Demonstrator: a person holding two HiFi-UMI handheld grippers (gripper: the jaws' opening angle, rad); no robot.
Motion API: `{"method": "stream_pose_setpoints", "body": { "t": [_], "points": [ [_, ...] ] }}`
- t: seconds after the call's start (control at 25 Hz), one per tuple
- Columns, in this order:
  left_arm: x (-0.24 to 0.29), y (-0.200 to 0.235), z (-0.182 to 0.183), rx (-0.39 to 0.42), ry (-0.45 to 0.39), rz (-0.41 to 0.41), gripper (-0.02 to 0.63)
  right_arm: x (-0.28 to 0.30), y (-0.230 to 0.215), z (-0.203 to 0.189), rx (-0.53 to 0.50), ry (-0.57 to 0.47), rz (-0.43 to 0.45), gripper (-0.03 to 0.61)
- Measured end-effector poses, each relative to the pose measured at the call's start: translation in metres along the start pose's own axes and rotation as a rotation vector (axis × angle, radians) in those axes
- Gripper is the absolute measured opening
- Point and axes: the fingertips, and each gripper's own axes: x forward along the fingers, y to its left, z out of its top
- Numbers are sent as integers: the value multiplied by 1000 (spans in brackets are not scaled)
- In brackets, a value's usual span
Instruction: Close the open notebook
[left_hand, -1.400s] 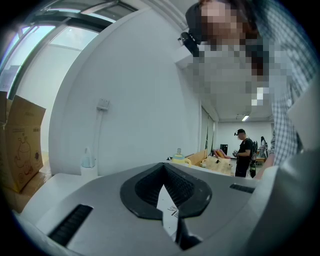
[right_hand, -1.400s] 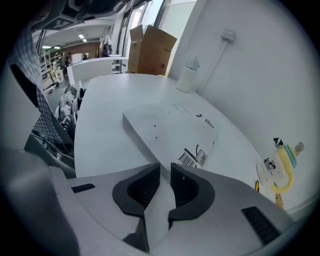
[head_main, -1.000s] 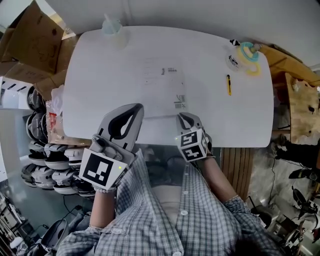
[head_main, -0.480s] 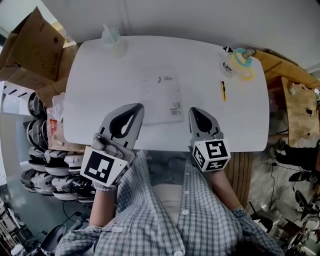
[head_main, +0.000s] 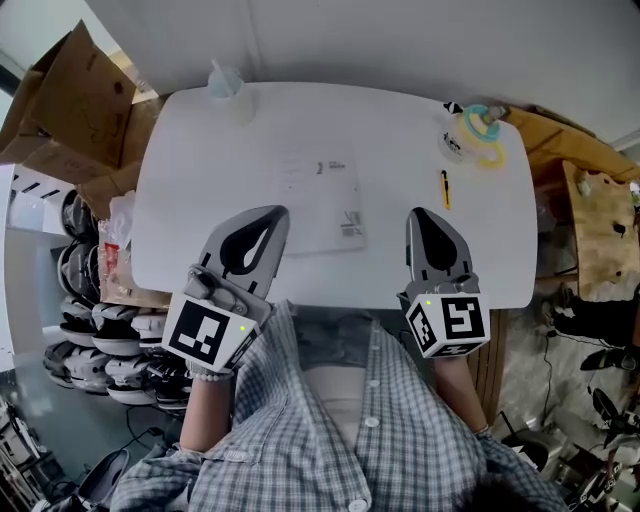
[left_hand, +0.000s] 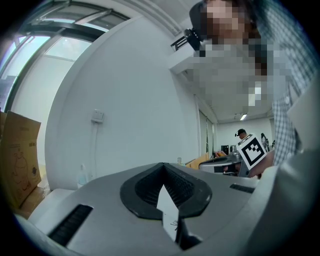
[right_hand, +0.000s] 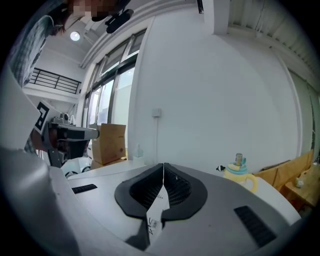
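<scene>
The white notebook lies flat on the white table, with small dark print on its upper face. My left gripper hovers over the table's near edge, just left of the notebook, its jaws meeting at the tips with nothing held. My right gripper is off to the notebook's right, apart from it, raised and shut on nothing. Through the slit under each pair of pads only a white sliver shows.
A yellow-and-black pen lies right of the notebook. A yellow and teal cup stands at the far right corner and a clear bottle at the far left. Cardboard boxes and stacked helmets flank the left side.
My right gripper has left the notebook's near right corner, rising and moving right. The left gripper has stayed in place.
</scene>
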Motion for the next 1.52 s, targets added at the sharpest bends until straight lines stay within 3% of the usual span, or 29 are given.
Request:
{"method": "stream_pose_setpoints", "body": {
  "t": [0.28,0.72,1.52],
  "points": [
    [0,-3,6,9,-18,-10,5,-7,-11,22,-4,-62,-42,23],
    [-3,0,6,2,-31,-19,5,-9,-9,18,32,-54,-56,21],
    [4,-3,5,-5,-36,-48,6,-9,-6,17,0,-26,-56,21]
  ]
}}
